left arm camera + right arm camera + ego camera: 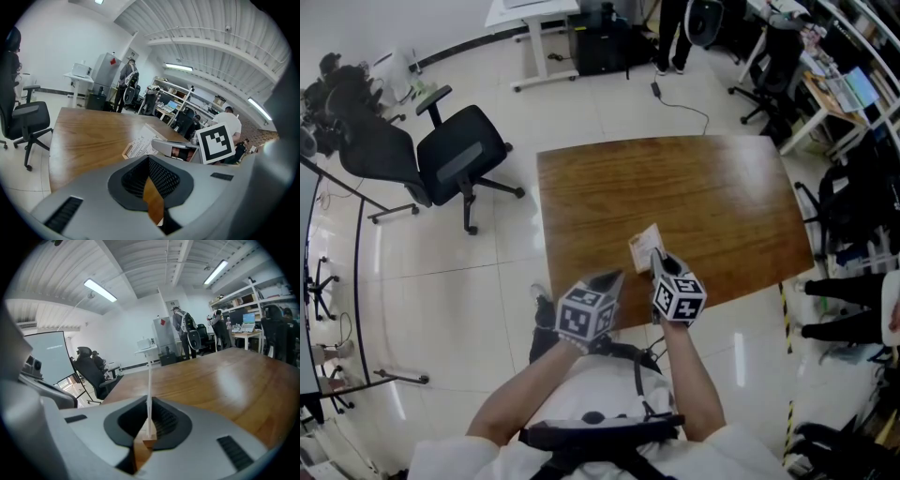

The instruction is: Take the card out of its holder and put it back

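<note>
right now, in the head view, the person is holding both grippers over the near edge of the wooden table (675, 187). the card (645, 247) is standing upright near that edge, with the right gripper (657, 266) reaching onto it and the left gripper (612, 278) hanging just beside it. in the left gripper view its jaws are sitting narrowly apart, gripping nothing, with only tabletop showing through. in the right gripper view the jaws are pinching the card edge-on, just above its wooden holder (149, 442).
</note>
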The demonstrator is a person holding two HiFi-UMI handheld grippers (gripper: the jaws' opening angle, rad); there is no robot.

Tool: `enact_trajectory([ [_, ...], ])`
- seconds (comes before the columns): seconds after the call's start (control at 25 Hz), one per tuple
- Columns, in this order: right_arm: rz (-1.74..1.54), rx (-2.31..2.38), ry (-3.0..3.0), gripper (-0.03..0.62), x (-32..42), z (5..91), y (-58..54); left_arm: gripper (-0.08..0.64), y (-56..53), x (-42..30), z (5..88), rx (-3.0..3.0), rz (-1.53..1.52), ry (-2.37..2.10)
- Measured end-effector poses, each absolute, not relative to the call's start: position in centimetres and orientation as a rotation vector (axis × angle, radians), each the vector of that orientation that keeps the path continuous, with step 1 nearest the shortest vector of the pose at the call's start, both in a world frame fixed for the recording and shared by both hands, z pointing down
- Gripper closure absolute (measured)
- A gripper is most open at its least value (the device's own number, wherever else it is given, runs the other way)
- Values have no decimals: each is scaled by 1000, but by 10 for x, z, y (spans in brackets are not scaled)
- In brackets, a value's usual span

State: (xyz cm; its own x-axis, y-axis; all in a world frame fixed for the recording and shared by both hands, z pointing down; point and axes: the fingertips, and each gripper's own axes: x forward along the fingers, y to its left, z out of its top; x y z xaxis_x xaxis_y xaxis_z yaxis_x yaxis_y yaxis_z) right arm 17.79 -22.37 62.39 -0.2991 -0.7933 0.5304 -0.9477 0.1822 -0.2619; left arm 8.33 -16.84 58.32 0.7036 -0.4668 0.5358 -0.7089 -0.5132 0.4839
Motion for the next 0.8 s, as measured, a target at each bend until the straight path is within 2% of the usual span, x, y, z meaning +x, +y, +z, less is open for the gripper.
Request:
enact_trajectory([
  [0.8,707,1753,-2266,569,188,572,-225,563,-167,84,580,2213,435,-888],
])
